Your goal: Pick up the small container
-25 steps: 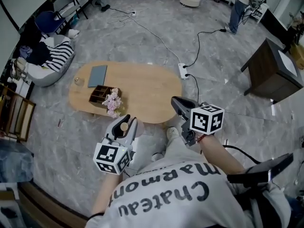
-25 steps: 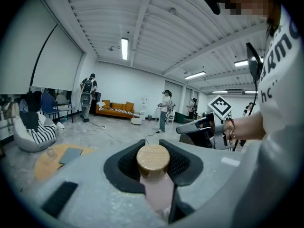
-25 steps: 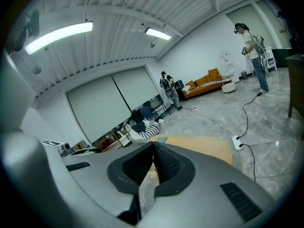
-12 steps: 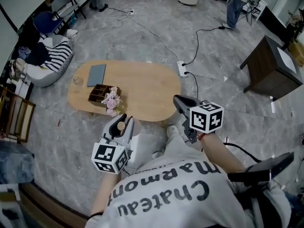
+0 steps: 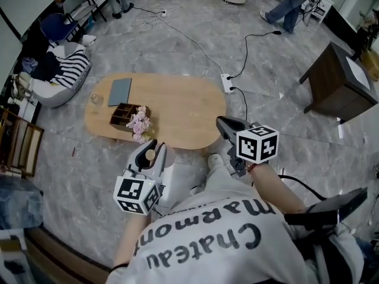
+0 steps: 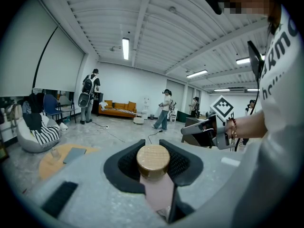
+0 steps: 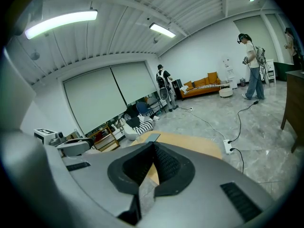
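The small container (image 6: 153,161) has a pale pink body and a round wooden lid. It sits between the jaws of my left gripper (image 6: 153,164), which is shut on it and held in the air in front of the person's body. In the head view the container's lid (image 5: 150,155) shows at the left gripper (image 5: 149,154), short of the low wooden table (image 5: 183,108). My right gripper (image 5: 224,125) hovers over the table's near right edge. In the right gripper view its jaws (image 7: 153,148) meet with nothing between them.
On the table's left part are a wooden organizer box (image 5: 123,115), pink flowers (image 5: 140,126), a grey flat pad (image 5: 120,92) and a small glass (image 5: 96,100). A power strip (image 5: 227,86) with cables lies behind the table. A dark cabinet (image 5: 337,81) stands right, a beanbag (image 5: 59,78) left.
Both grippers keep their places and the container stays held. A person at the far end of the room has stepped to the left.
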The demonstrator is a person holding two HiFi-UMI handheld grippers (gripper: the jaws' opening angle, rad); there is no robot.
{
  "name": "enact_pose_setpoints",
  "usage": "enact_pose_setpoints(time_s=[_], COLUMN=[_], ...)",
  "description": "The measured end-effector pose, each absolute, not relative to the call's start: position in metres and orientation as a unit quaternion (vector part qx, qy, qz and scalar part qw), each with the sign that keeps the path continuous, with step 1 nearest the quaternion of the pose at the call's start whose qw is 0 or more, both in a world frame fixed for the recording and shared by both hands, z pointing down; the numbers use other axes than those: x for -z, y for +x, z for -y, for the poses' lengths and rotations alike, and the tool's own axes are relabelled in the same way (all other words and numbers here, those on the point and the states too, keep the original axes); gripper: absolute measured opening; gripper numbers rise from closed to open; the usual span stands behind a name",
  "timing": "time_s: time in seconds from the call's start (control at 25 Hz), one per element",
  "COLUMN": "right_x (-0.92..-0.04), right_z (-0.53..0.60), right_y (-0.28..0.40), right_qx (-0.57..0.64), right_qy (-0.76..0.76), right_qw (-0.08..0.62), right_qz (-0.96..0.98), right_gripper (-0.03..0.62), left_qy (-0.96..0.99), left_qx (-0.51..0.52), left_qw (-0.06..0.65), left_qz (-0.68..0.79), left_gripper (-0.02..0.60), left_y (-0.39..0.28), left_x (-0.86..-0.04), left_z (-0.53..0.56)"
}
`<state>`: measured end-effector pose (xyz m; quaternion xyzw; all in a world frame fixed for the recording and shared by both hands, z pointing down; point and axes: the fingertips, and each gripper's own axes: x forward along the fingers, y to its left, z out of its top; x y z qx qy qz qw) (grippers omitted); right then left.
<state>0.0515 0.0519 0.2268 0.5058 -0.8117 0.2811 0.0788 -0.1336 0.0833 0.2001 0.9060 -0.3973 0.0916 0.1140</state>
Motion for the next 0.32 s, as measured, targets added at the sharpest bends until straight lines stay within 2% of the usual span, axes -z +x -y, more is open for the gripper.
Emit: enact_pose_setpoints(time_s=[0.32], right_x=[-0.2317], right_z=[-0.0511], right_y=[0.0536], right_qx=[-0.282], right_qy=[0.509], right_qw=[0.086], right_qz=[0.809], right_gripper=[0.012], left_qy=[0.907], left_qx=[-0.091], left_qw=[0.115], left_qz=[0.396], left_gripper=[0.103], left_y=[-0.1322], left_x=[-0.2018], left_z=[-0.0831])
